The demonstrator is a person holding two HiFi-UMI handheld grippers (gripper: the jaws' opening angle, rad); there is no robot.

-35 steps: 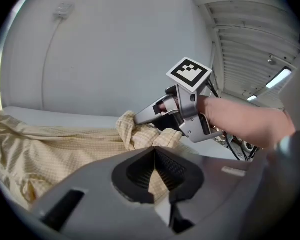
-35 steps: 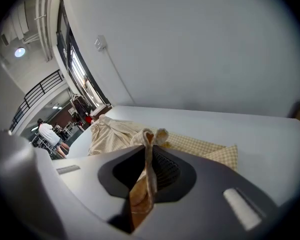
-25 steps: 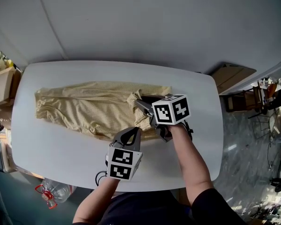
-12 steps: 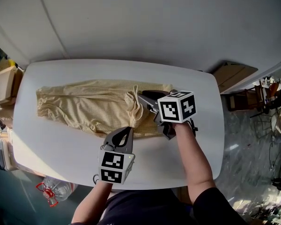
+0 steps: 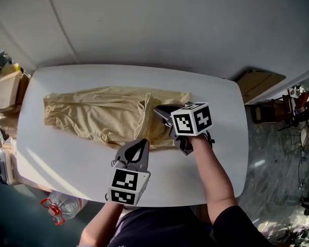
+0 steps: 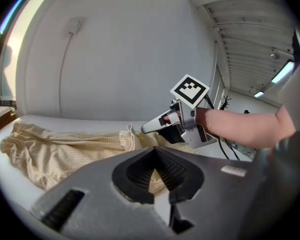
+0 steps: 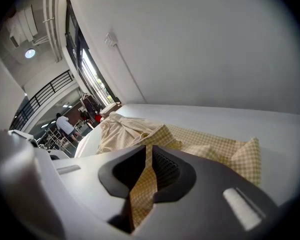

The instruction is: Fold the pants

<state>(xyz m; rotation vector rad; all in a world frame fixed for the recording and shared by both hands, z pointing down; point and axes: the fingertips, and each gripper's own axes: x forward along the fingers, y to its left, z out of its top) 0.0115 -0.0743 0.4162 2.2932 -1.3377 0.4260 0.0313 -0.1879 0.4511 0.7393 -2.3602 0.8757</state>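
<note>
- The pants (image 5: 103, 115) lay flat along the far half of the table (image 5: 211, 163). The leg ends were toward its left end, the waist was right of its middle, and the cloth was rumpled throughout.
- The left gripper (image 5: 140, 144) was near the table's middle, at the near edge of the pants. Its jaws were pressed together, and no cloth was plainly caught between them.
- The right gripper (image 5: 158, 112) was right of the table's middle, at the waist end. Its jaws had just been closing, and a strip of the checked cloth was pinched between them.
- Assessment: the step in hand was taking hold of the waist end for a first fold, and no fold was yet complete.
- Next move, as judged: the left gripper needs a sure hold on the near waist edge. Both grippers should then lift together and carry the waist toward the table's left end, keeping the edges level.
</note>
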